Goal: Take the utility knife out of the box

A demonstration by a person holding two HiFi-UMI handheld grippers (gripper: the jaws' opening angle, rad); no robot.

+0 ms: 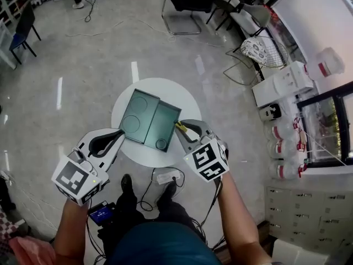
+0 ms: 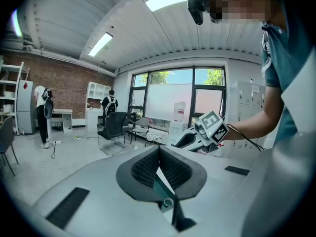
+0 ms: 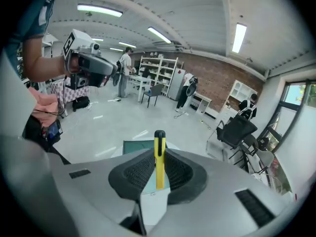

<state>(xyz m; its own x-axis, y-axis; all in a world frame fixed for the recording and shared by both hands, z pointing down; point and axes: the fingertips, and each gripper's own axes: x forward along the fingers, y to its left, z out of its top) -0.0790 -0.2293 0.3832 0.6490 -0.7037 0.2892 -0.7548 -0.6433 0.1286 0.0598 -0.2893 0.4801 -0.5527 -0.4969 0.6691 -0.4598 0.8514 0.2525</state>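
Note:
An open dark green box [image 1: 150, 120] lies on a small round white table [image 1: 185, 97], its two halves spread flat. My right gripper [image 1: 185, 127] hangs above the table's right side, shut on a yellow utility knife [image 1: 180, 127]. In the right gripper view the knife [image 3: 159, 157] stands upright between the pads [image 3: 178, 172], its black tip above them, with the box [image 3: 136, 146] below. My left gripper [image 1: 121, 132] hovers over the table's left edge, jaws together with nothing in them. Through the left gripper's [image 2: 159, 151] pads a strip of the box [image 2: 160, 187] shows.
A white power strip [image 1: 167, 176] with cables lies on the floor under the table. A black chair [image 1: 182, 7] stands beyond it. White cabinets [image 1: 282, 84], a wire basket [image 1: 263, 51] and water bottles [image 1: 287, 148] line the right side. A blue chair [image 1: 22, 29] stands far left.

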